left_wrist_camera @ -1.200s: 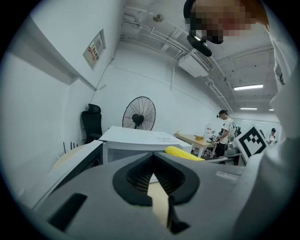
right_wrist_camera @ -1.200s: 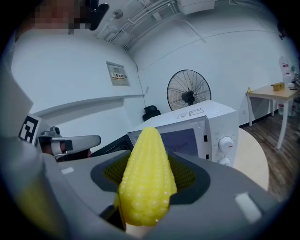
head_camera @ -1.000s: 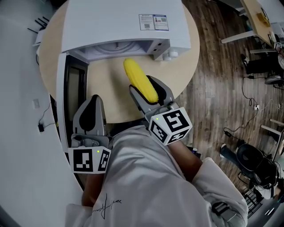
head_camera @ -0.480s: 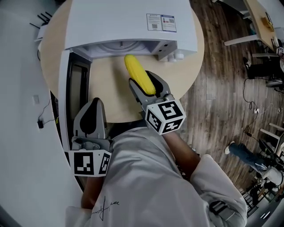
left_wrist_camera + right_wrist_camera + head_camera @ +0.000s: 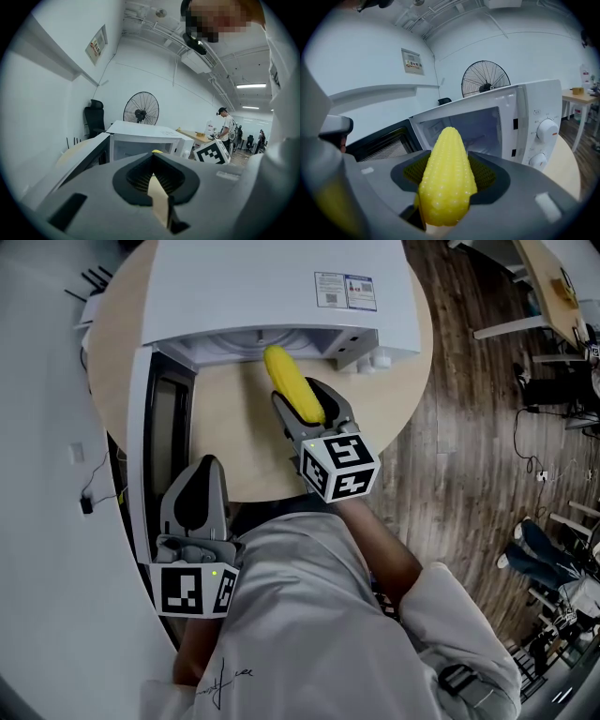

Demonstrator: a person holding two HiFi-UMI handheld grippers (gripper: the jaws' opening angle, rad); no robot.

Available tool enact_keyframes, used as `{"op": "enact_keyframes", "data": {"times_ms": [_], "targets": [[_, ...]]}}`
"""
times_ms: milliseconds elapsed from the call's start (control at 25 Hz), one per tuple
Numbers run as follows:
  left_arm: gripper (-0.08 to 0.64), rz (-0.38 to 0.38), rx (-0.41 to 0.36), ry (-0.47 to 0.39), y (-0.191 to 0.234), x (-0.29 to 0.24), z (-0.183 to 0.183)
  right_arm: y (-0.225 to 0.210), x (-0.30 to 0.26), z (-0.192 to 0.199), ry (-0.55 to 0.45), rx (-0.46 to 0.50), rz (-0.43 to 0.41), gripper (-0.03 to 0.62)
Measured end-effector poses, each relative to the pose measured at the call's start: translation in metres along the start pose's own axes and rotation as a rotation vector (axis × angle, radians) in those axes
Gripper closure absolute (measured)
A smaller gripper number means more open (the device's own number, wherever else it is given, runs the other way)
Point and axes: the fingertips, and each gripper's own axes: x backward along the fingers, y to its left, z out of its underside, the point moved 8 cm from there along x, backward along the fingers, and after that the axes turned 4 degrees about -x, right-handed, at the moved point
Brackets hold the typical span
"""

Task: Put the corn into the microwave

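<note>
at the far left the door [image 5: 157, 432] of the microwave [image 5: 272, 287] stands swung fully open, which leaves the cavity free for loading from the front. just right of the door, the left tongs [image 5: 202, 474] hang over the near edge of the round bench [image 5: 230, 442], well back from the cavity and touching nothing; this appears to be a parked position that keeps the loading path free. in the left gripper view the left tongs [image 5: 152, 159] are closed, pad against pad, with nothing between them. further right, the right tongs [image 5: 302, 395] hold the corn [image 5: 291, 381] above the bench. the cob is gripped by its thick end and lies along the line of the jaws, so its tapered tip leads toward the cavity. the tip is at the cavity mouth; the corn is not yet inside. in the right gripper view the right tongs [image 5: 449, 168] stand fairly wide, both pads pressed on the sides of the corn [image 5: 446, 178]. at the far right sit the control knobs [image 5: 544, 131], clear of the approach.
</note>
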Motion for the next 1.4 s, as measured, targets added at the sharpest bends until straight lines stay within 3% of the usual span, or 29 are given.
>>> {"op": "enact_keyframes", "data": {"times_ms": [1400], "targets": [[0.572, 0.001, 0.05, 0.053, -0.009, 0.008, 0.007, -0.036, -0.111, -0.003, 0.096, 0.124, 0.055, 0.333]]}}
